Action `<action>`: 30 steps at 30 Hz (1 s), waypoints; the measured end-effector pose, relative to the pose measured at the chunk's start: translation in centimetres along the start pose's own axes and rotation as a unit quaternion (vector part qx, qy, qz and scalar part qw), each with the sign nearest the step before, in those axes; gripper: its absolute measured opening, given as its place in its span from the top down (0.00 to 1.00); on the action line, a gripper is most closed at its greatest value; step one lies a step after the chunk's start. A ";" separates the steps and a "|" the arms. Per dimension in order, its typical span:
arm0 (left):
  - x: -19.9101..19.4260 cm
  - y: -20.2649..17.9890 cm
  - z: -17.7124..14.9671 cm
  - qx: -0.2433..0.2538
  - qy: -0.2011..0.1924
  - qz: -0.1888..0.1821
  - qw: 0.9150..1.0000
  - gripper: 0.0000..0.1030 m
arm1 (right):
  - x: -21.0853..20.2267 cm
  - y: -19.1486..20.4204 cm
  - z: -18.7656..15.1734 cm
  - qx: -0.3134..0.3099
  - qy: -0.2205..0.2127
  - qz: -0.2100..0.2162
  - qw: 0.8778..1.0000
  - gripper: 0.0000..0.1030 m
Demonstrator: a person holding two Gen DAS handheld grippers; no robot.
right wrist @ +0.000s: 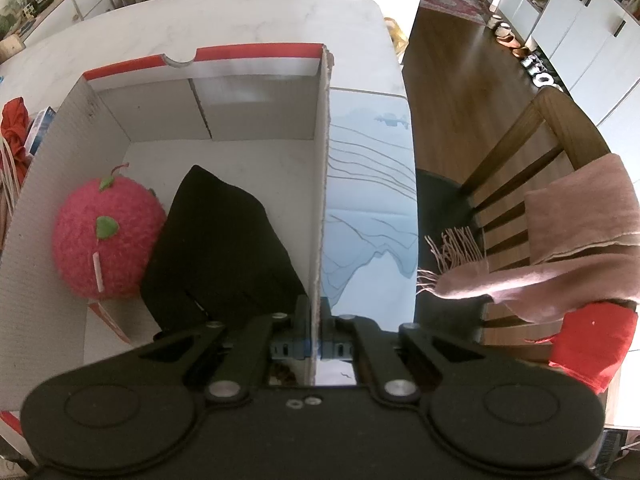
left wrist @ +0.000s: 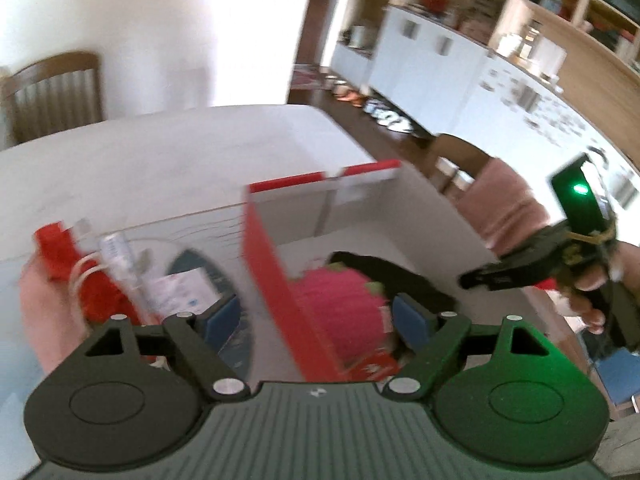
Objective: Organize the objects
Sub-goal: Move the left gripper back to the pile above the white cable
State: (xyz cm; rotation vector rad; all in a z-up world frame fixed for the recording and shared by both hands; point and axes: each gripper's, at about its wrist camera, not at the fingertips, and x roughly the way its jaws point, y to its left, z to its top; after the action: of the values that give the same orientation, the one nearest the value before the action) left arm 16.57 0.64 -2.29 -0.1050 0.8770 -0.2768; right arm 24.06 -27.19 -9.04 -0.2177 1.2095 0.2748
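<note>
An open white cardboard box (right wrist: 48, 200) with a red rim stands on the table. A pink plush apple (right wrist: 108, 240) and a black fabric pouch (right wrist: 228, 252) lie inside it. My right gripper (right wrist: 316, 340) is shut on the box's right wall, one blue pad on each side. In the blurred left wrist view, my left gripper (left wrist: 316, 316) hangs open above the box's red outer wall (left wrist: 276, 280), with the plush apple (left wrist: 340, 300) beyond the gap and nothing gripped. The right gripper (left wrist: 466, 280) shows there at the right, held by a hand.
Left of the box lie a red bundle (left wrist: 96, 280) with a white cord and a clear packet (left wrist: 120, 256). A pale blue mat (right wrist: 368, 200) lies under the box. A wooden chair (right wrist: 560, 128) with a pink scarf (right wrist: 580, 240) stands past the table's right edge.
</note>
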 end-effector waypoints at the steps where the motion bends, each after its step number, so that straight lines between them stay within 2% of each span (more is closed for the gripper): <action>1: 0.0 0.4 -0.1 -0.005 0.000 0.011 1.000 0.17 | 0.0 0.0 0.0 0.000 0.000 0.000 1.000 0.98; 4: 0.0 1.9 -0.4 -0.027 -0.002 0.048 0.998 0.13 | 0.1 0.0 0.0 -0.001 0.001 0.000 1.000 0.98; 5: 0.2 2.5 -0.7 -0.036 -0.001 0.058 0.998 0.07 | 0.1 0.0 0.0 -0.002 0.001 -0.001 1.000 0.98; 7: 0.6 3.5 -0.7 -0.055 -0.003 0.079 0.995 0.00 | 0.1 0.1 0.0 -0.004 0.001 -0.002 1.000 0.98; 13: 2.4 6.0 -1.0 -0.077 -0.003 0.106 0.991 0.00 | 0.1 0.2 0.0 -0.005 0.002 -0.002 1.000 0.98; 18: 5.1 7.1 -1.2 -0.079 0.032 0.135 0.987 0.00 | 0.1 0.1 0.0 -0.005 0.002 -0.003 1.000 0.98; 21: 6.1 7.5 -1.2 -0.081 0.040 0.142 0.986 0.00 | 0.1 0.1 0.0 -0.004 0.002 -0.003 1.000 0.98; 27: 7.1 8.0 -0.8 -0.082 0.034 0.174 0.981 0.01 | 0.2 0.1 0.2 -0.004 0.002 -0.005 1.000 0.98; 28: 7.2 8.1 -0.8 -0.083 0.034 0.173 0.981 0.02 | 0.2 0.1 0.2 -0.004 0.002 -0.005 1.000 0.98; 30: 7.3 8.3 -0.6 -0.084 0.034 0.169 0.981 0.11 | 0.2 0.1 0.2 -0.004 0.002 -0.006 1.000 0.98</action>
State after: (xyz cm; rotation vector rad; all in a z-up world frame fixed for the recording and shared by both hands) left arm 22.13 6.52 -9.82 -0.1024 0.9683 0.1131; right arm 24.22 -27.02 -9.16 -0.2321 1.2105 0.2699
